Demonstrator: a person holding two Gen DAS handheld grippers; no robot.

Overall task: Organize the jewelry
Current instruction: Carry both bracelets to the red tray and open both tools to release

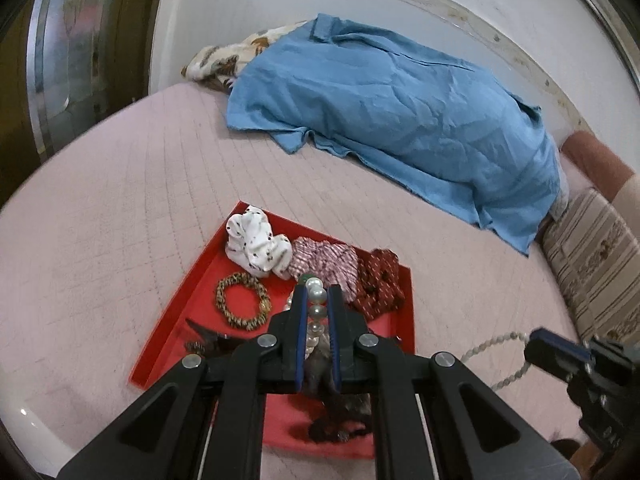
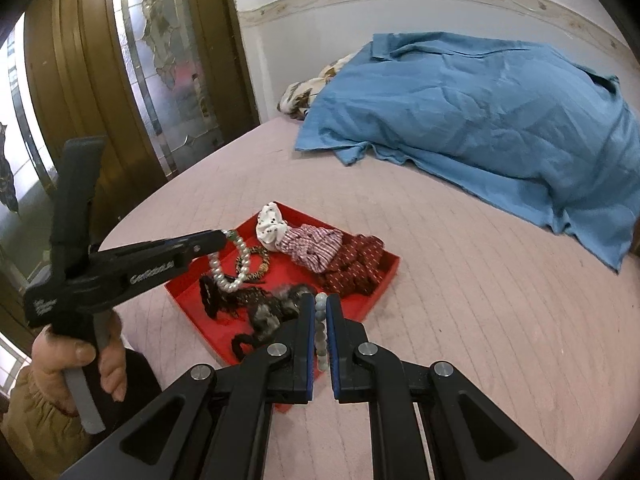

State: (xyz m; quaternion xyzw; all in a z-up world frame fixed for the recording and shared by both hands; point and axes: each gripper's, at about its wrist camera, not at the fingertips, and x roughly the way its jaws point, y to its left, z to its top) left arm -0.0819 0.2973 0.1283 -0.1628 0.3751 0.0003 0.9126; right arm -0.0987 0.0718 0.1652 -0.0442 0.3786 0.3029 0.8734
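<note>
A red tray (image 1: pixel 176 320) (image 2: pixel 380 292) lies on the pink bed. It holds a white dotted scrunchie (image 1: pixel 256 246), a striped pink scrunchie (image 1: pixel 324 260), a dark red scrunchie (image 1: pixel 380 280), a gold-brown bracelet (image 1: pixel 242 300) and dark hair clips (image 2: pixel 256 304). My left gripper (image 1: pixel 318 294) is shut on a white pearl bracelet (image 2: pixel 228 268), which hangs above the tray. My right gripper (image 2: pixel 320 304) is shut on a pale grey-green bead bracelet (image 2: pixel 321 332), which also shows in the left wrist view (image 1: pixel 496 344) at the right of the tray.
A blue cloth (image 1: pixel 400 120) covers a patterned bundle (image 1: pixel 216 60) at the back of the bed. Striped cushions (image 1: pixel 592 256) lie at the right. A wood and glass door (image 2: pixel 132 60) stands at the left. The white wall (image 2: pixel 360 0) runs behind the bed.
</note>
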